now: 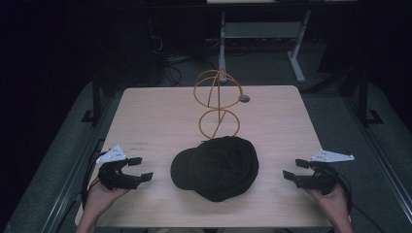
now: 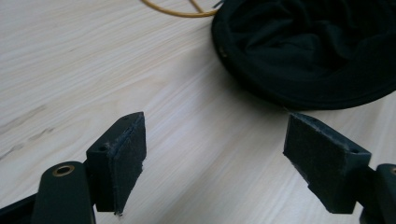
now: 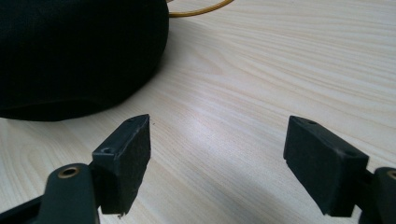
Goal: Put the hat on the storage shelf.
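Nothing of the work looks started yet. The black cap [image 1: 215, 168] lies flat on the wooden table [image 1: 145, 121], untouched, and the orange wire stand [image 1: 217, 104] just behind it is bare. Taking the cap as the landmark: the stand rises directly beyond its far edge, its lower ring almost meeting the cap's crown, and its upper rings stand free with nothing hung on them. My reading is that the cap is meant to go onto that stand, so the whole job is still ahead: approach, grasp, lift and placement.

The left gripper [image 1: 138, 168] rests to the left of the cap, apart from it, held low over the table by the person's hand. Its jaws are spread wide with nothing between them. In the left gripper view the left gripper [image 2: 215, 158] looks across bare wood toward the cap [image 2: 317, 51], whose open underside faces this way with crumpled lining inside, and a sliver of the wire stand [image 2: 180, 12] shows beyond.

The right gripper [image 1: 296, 170] sits to the right of the cap, also clear of it, jaws likewise wide apart and empty. In the right gripper view the right gripper [image 3: 217, 161] points at the cap [image 3: 79, 51], whose smooth rounded crown lies ahead and to one side, with the pads touching nothing.
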`<state>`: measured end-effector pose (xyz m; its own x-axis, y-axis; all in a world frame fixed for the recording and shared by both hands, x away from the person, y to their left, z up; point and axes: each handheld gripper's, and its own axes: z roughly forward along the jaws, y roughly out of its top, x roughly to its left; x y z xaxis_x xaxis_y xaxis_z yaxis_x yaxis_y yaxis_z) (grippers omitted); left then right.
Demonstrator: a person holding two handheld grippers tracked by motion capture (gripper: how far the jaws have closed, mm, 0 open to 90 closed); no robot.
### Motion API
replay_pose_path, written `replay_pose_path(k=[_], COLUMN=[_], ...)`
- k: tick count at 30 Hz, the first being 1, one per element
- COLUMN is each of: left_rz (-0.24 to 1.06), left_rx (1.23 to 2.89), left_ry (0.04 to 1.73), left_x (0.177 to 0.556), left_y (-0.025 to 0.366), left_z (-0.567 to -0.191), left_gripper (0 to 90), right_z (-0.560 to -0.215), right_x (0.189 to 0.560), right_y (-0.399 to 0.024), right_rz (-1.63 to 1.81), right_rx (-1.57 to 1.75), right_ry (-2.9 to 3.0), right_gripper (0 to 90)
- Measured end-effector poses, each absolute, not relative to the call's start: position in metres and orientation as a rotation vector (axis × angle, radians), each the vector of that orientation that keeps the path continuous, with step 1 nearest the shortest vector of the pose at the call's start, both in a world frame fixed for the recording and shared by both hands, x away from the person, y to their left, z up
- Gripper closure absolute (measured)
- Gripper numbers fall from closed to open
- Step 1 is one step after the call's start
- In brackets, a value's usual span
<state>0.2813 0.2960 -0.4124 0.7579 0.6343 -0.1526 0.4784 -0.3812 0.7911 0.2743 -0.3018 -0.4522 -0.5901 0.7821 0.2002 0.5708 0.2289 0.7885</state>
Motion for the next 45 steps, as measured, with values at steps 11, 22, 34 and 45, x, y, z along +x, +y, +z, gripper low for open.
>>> replay_pose_path(k=[11,22,34,45], left_rz=[0.143,0.082,0.028,-0.013], left_rx=[2.065,2.125,2.205,2.306], left_ry=[0.672,0.48,0.379,0.328], left_x=[0.277,0.275,0.276,0.281], left_y=[0.256,0.189,0.138,0.092], left_z=[-0.386,-0.371,-0.367,-0.367], left_gripper=[21.6,22.3,26.0,36.9], right_z=[-0.45,-0.45,-0.45,-0.448], right_x=[0.273,0.273,0.272,0.271], right_y=[-0.302,-0.299,-0.299,-0.299], right_rz=[1.296,1.298,1.301,1.309], right_rx=[1.251,1.243,1.233,1.225], right_ry=[2.27,2.284,2.286,2.283], right_gripper=[22.2,22.4,22.3,22.4])
